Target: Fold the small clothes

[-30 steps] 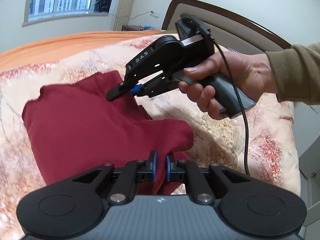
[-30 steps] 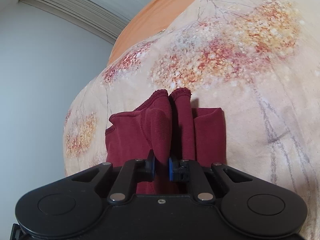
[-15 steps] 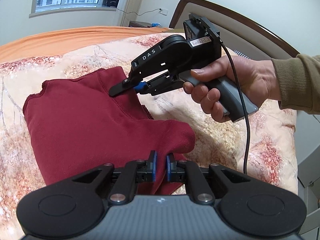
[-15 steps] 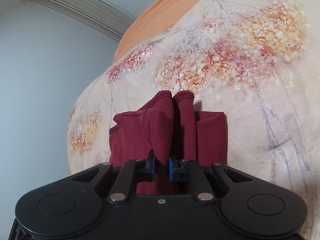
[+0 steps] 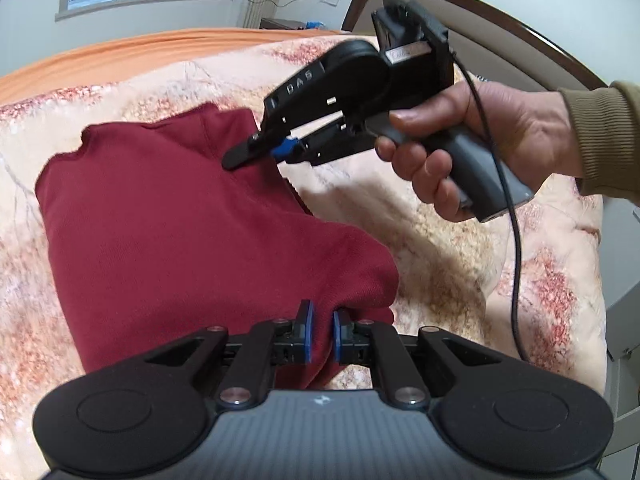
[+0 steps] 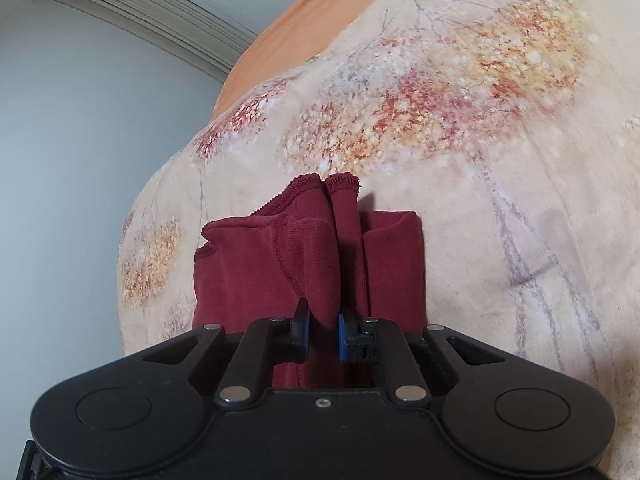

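Your dark red garment [image 5: 180, 232] lies on the floral blanket [image 5: 460, 264], near its headboard [image 5: 500, 20] end. Your left gripper [image 5: 320, 334] pinches a bunched corner of it; your right gripper [image 6: 322, 334] pinches the far edge, jaws narrow around cloth

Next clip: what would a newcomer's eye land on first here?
The dark red garment spread on the floral blanket dominates. The left tool pinches its near corner, while the right tool, in a hand, grips the far edge. Behind stands a wooden headboard.
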`<action>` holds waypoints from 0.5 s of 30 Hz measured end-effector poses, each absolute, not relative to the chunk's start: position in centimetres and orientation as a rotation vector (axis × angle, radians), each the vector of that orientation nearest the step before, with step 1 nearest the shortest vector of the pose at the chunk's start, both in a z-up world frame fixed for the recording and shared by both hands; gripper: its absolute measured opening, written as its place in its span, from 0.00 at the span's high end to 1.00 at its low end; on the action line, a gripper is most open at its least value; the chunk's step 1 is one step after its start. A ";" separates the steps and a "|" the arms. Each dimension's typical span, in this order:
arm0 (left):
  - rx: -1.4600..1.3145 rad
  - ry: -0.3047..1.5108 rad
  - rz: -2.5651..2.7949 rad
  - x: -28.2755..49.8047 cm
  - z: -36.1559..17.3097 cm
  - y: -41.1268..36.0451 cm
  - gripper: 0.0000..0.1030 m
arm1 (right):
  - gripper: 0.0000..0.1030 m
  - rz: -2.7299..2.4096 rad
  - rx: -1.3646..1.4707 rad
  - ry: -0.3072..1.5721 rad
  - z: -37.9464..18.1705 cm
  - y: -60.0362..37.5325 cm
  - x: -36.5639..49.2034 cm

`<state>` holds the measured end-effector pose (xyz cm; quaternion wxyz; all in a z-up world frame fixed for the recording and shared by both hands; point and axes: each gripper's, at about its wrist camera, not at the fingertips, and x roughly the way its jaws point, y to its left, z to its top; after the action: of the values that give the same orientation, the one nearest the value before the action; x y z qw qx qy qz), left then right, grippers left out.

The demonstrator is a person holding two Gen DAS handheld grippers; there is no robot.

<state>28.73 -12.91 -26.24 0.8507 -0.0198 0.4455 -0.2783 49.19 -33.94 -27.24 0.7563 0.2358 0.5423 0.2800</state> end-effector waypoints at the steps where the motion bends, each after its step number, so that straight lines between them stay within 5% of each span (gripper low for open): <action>1: -0.049 0.939 -0.585 28.8 -26.3 -12.9 0.91 | 0.82 0.615 0.516 1.178 -27.1 -34.0 49.1; 7: -0.058 0.923 -0.595 28.6 -26.0 -12.5 0.90 | 0.63 0.626 0.559 1.144 -25.6 -35.7 47.6; 15: -0.113 0.869 -0.587 27.6 -24.9 -11.3 0.90 | 0.62 0.517 0.775 1.148 -24.2 -41.2 39.4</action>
<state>27.59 -11.29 -24.89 0.8641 -0.0538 0.4146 -0.2801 39.40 -41.17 -24.17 0.7391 0.3532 0.5229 0.2357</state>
